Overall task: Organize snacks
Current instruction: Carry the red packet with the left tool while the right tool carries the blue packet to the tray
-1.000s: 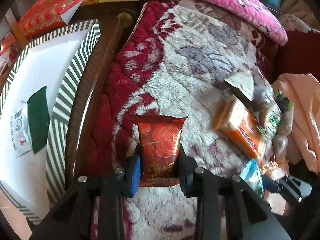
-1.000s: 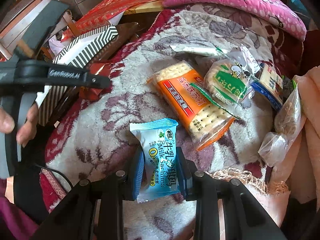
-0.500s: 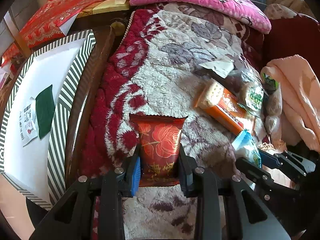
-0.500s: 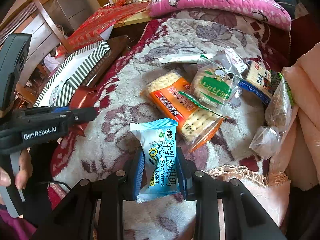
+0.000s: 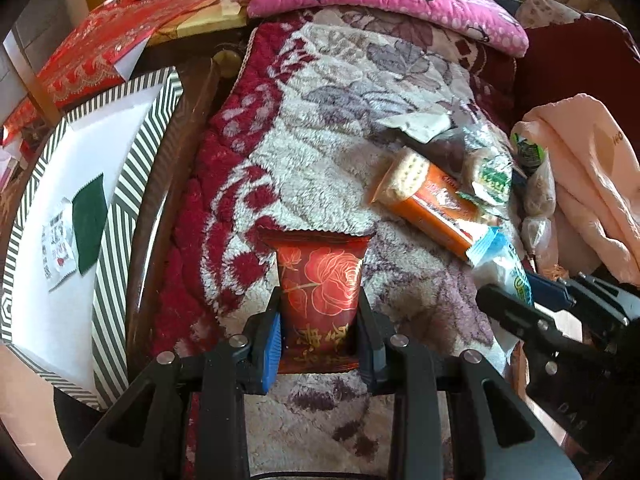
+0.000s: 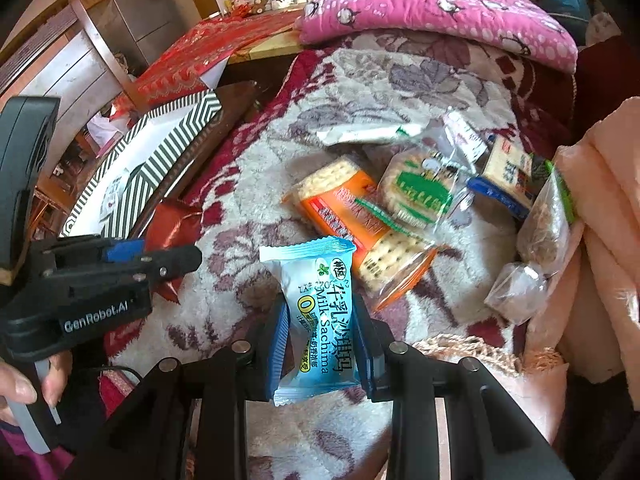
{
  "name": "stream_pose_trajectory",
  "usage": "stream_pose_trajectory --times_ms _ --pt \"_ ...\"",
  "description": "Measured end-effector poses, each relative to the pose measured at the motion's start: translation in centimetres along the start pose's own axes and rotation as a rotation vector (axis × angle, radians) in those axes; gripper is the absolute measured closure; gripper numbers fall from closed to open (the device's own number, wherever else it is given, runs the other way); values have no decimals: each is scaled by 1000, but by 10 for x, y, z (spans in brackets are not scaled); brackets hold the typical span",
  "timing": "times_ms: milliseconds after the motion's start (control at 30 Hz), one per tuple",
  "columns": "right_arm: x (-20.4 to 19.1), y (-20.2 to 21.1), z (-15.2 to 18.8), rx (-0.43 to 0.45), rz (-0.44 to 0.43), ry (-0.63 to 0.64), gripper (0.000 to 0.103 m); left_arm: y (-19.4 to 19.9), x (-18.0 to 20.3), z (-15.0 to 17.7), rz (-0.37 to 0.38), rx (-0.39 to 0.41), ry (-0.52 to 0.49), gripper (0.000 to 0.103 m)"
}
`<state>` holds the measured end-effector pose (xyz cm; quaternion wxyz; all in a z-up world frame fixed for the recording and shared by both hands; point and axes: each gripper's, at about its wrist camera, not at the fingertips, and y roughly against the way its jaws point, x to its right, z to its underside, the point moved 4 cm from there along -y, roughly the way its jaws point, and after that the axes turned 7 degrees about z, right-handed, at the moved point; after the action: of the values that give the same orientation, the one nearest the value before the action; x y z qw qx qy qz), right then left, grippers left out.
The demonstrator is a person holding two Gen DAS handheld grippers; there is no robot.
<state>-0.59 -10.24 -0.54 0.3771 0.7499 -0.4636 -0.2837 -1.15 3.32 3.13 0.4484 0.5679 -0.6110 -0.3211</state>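
Note:
My left gripper (image 5: 319, 336) is shut on a red packet with a gold rose (image 5: 320, 292), held above the floral blanket. My right gripper (image 6: 320, 344) is shut on a light blue milk sachima packet (image 6: 320, 312). In the right wrist view the left gripper (image 6: 160, 258) comes in from the left with the red packet (image 6: 172, 224) in it. In the left wrist view the blue packet (image 5: 500, 264) shows at the right. A striped box (image 5: 120, 216) with a white floor lies to the left; a green packet (image 5: 89, 222) and a small white sachet (image 5: 58, 250) rest inside.
An orange cracker pack (image 6: 360, 224), a green-printed cracker bag (image 6: 420, 196), a blue-edged pack (image 6: 508, 176) and clear bags (image 6: 516, 292) lie on the blanket. A pink pillow (image 6: 440, 12) sits behind. Peach cloth (image 6: 608, 240) piles at the right. A dark wooden edge (image 5: 156, 216) separates box and blanket.
The left gripper has risen and drawn back with the red packet, so more of the blanket and box shows. The right gripper has rolled slightly, still holding the blue packet.

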Motion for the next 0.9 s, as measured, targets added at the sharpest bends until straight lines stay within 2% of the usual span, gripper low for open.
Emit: stream_pose_trajectory --times_ms 533,900 --pt "8 19 -12 46 6 -16 71 24 17 -8 31 58 -23 73" --pt "-5 24 -20 56 -16 14 71 41 1 -17 13 94 11 73"
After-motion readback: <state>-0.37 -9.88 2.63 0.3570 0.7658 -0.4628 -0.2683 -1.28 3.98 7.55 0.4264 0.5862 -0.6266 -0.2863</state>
